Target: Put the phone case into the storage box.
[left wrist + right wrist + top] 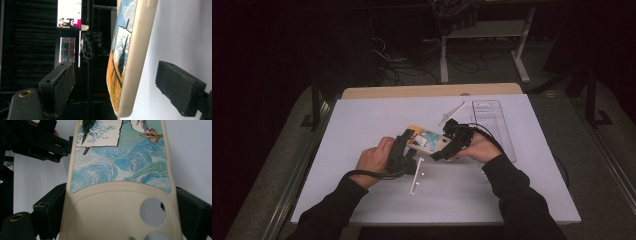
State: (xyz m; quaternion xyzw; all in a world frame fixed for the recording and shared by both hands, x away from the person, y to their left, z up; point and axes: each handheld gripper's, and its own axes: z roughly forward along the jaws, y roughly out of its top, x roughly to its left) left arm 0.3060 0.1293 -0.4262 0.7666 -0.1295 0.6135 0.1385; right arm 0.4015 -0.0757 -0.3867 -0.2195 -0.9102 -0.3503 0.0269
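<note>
— Two grippers on one phone case (428, 139), middle of the frame in the high view. How far along would you say?

— Midway, I'd judge. The right gripper (451, 145) has its jaws around the camera-hole end of the case (120, 202), pressed to both edges and holding it. The left gripper (403, 145) sits at the other end, jaws wide, the case's edge (130, 60) between them and clear of both pads.

— So what's left?

— The left has yet to close on it, I think.

— Anything in the way?

— Not much. A white strip (415, 176) lies on the bench (362, 120) just below the hands, a clear plastic tray (494, 122) to the upper right, and another pale piece (451, 113) beside it. All apart from the case.
</note>
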